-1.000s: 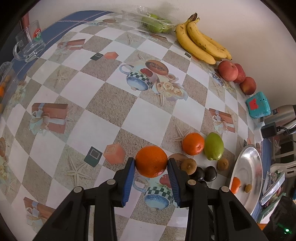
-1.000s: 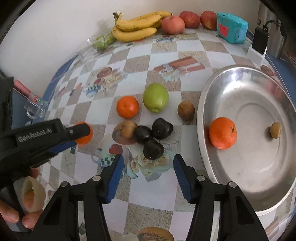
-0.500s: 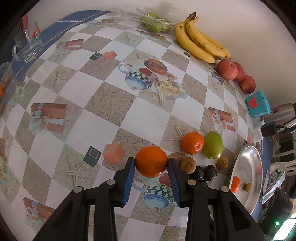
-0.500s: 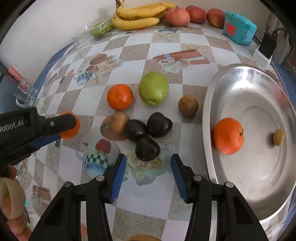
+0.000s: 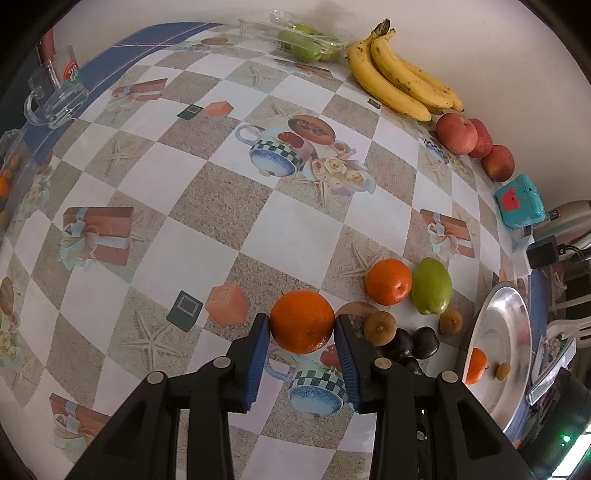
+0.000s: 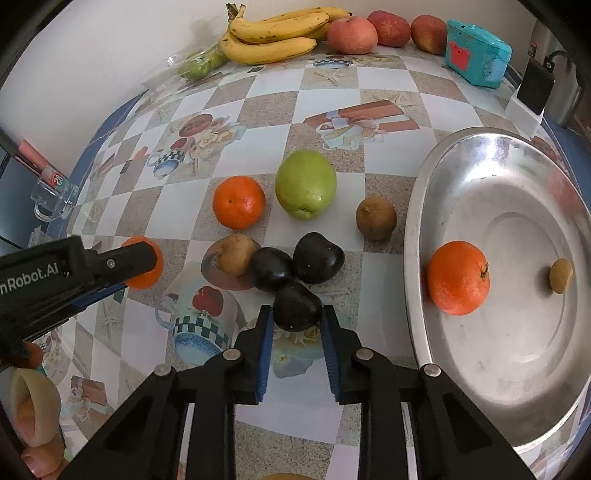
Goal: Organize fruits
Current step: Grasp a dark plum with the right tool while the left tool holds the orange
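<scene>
My left gripper (image 5: 302,325) is shut on an orange (image 5: 302,322) and holds it above the patterned tablecloth; it also shows at the left of the right wrist view (image 6: 142,263). My right gripper (image 6: 297,312) has its blue pads (image 6: 266,332) against both sides of the nearest of three dark plums (image 6: 298,306). Beyond lie two other plums (image 6: 318,257), a brown fruit (image 6: 236,254), a second orange (image 6: 239,202), a green fruit (image 6: 306,189) and another brown fruit (image 6: 376,218). The steel plate (image 6: 517,387) at right holds an orange (image 6: 459,282) and a small brown fruit (image 6: 560,276).
Bananas (image 6: 273,37), red apples (image 6: 352,35) and a teal box (image 6: 476,57) line the back wall. A clear bag of green fruit (image 6: 195,66) lies at back left. A glass mug (image 5: 55,96) stands at the far left. A charger (image 6: 533,86) sits behind the plate.
My right gripper has moved forward and down over the near plum and narrowed from wide open to touching it. My left gripper stays shut on the orange, nearly still.
</scene>
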Tool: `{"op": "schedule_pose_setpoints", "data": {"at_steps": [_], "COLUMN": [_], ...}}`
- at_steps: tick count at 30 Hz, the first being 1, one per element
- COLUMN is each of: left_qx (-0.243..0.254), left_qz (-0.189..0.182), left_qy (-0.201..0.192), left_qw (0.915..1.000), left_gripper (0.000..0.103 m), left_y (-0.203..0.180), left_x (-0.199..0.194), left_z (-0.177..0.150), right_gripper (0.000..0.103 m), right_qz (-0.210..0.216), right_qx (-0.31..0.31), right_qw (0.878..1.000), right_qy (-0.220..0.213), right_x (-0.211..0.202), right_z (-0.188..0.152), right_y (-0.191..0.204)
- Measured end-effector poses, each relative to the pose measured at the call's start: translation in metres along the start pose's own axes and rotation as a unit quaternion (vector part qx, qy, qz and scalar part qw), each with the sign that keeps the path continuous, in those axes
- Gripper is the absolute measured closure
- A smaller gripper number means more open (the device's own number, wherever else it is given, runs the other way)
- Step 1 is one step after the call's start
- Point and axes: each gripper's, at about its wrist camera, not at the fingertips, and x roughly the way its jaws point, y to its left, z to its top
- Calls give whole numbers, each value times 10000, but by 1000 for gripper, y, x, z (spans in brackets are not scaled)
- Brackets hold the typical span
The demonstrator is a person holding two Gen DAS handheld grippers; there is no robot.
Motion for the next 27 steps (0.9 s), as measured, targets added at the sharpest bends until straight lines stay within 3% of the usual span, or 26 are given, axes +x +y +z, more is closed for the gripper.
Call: {"op": "schedule_pose_setpoints", "data": {"at_steps": [18,27], "left_qx": [44,96], "left_qz": [87,78], "left_qy": [-37,-161], "left_qw": [9999,9998], "left_gripper": [64,64], "left_y": [-1,-3], "left_x": [0,-6], "left_z": [0,2], "right_gripper": [78,78], "right_qz": [174,335], "right_qx": [211,315], "right_qw": [9996,9986], "right_qy": [81,-280], "right_x": [-5,-30], "right_z": [-2,2], "right_y": [-9,-13]}}
